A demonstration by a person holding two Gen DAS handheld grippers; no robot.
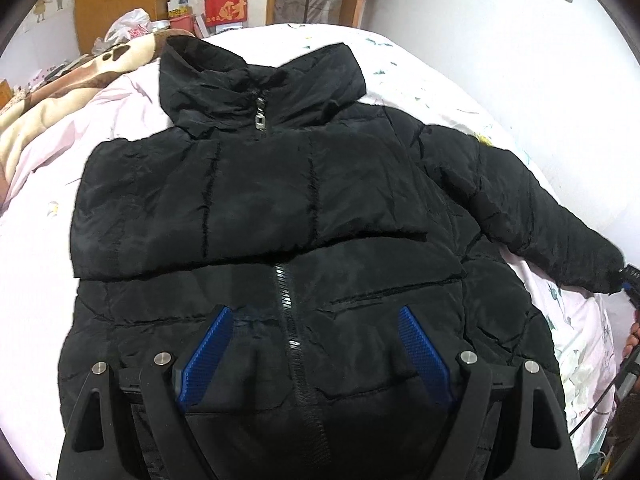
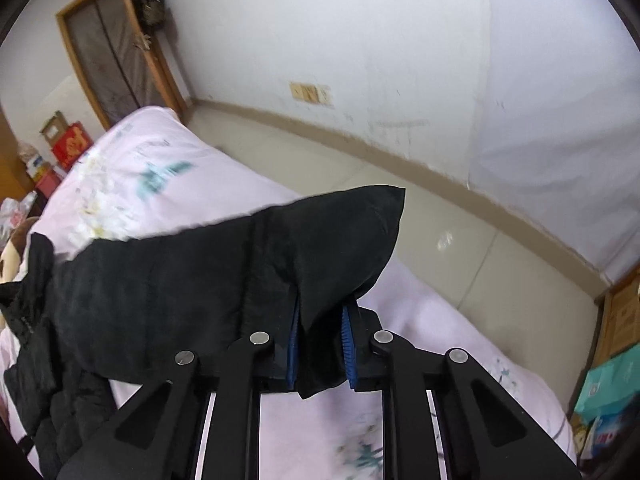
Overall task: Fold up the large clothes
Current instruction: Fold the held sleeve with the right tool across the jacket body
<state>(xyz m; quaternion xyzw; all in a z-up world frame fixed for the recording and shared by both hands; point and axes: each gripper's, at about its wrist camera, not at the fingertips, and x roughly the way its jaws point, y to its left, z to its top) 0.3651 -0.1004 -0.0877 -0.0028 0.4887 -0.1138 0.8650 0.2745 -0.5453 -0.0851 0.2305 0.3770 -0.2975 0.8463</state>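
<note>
Black puffer jacket (image 1: 280,208) is laid out front-up on the bed (image 1: 460,80), collar pointing toward the far end, zipper (image 1: 294,344) running down the middle w/ the pull up near the neck. One sleeve is already folded flat across the chest. The other sleeve (image 1: 532,216) sticks out to the side over the pink flowery sheet.

Left gripper (image 1: 316,312) hangs over the lower front of the jacket, right about on the zipper line. Its blue pads (image 1: 208,352) are spread wide apart w/ nothing pinched btwn them, so it's open, just hovering.

Right gripper (image 2: 320,320) is clamped on the cuff end of that outstretched sleeve (image 2: 224,280). Fabric is squeezed btwn the two blue pads (image 2: 347,336), and the cuff tip pokes up past the fingers, lifted clear of the sheet. A bit of a hand (image 1: 632,340) shows at the edge of the left cam next to the sleeve end.

Background stuff: brown-and-cream blanket (image 1: 60,92) bunched at the far side of the bed, red box (image 1: 226,10) and cardboard bits stacked by the wall, wooden-framed door (image 2: 116,56), tile floor (image 2: 460,248) beside the bed. Right cam is kinda blurry tbh.
</note>
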